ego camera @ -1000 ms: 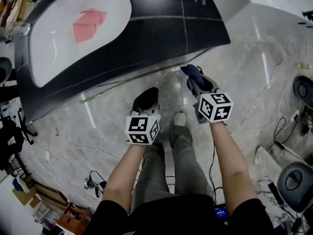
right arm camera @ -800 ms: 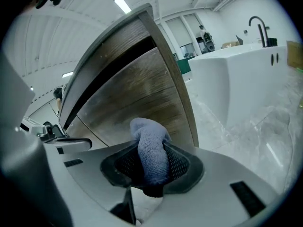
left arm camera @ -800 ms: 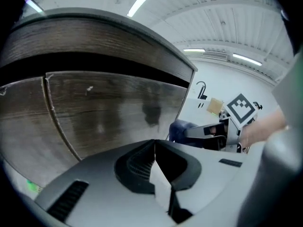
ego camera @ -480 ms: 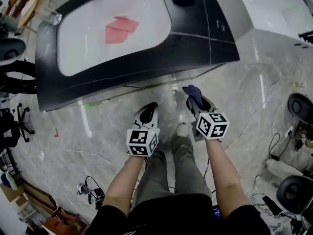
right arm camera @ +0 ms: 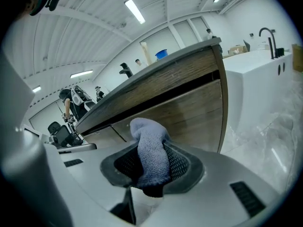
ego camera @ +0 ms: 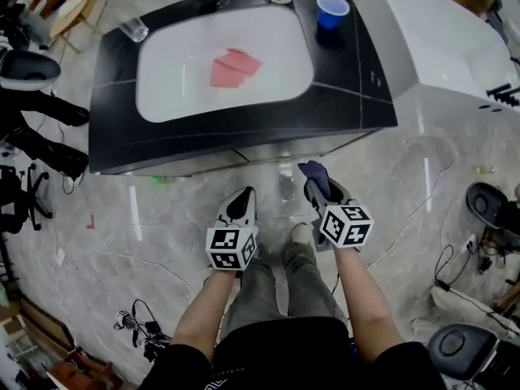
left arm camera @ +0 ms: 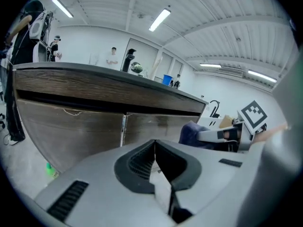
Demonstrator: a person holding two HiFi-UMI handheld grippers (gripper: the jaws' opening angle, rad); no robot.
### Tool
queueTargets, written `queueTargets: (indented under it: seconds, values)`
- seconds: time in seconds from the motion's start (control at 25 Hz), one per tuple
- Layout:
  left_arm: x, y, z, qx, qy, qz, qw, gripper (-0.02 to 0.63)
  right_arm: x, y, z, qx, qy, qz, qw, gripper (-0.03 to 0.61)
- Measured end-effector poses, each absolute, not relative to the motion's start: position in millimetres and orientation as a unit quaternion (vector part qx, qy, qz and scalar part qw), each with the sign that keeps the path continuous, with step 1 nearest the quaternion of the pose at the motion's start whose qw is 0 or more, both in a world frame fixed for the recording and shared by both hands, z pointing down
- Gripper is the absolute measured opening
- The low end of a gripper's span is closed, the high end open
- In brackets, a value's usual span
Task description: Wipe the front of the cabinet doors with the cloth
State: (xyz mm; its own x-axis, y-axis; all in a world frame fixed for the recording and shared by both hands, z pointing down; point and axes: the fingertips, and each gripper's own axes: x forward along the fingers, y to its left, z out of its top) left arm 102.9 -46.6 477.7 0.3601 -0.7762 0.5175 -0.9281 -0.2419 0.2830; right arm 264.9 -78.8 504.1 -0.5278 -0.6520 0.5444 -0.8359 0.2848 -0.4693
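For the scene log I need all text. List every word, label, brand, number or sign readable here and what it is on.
No readable words, numbers or brands in any view.
Left marker cube, on the left gripper: black-and-white squares only, no letters.
Right marker cube, on the right gripper: the same.
Blue cup, cabinet doors, cloth: no print visible.

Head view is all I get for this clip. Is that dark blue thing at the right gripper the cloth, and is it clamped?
Observer: Yes. The right gripper view shows the right gripper shut on the blue-grey cloth, which sticks up past the jaws.
Operator: And the left one?
Observer: The left gripper is shut, with nothing between its jaws.
Operator: Cloth on the doors yet?
Observer: No. The cabinet doors stand ahead of it, apart.
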Motion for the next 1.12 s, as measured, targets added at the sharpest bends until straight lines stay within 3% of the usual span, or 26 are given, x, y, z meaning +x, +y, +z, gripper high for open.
queueTargets:
  seconds: [1.12]
  values:
    - [20, 12, 376, 0.759, -0.597, 0.099, 0.24, 0.009, 160, -18, 391, 0.4, -0.846, 0.323, 0.143, 0.124]
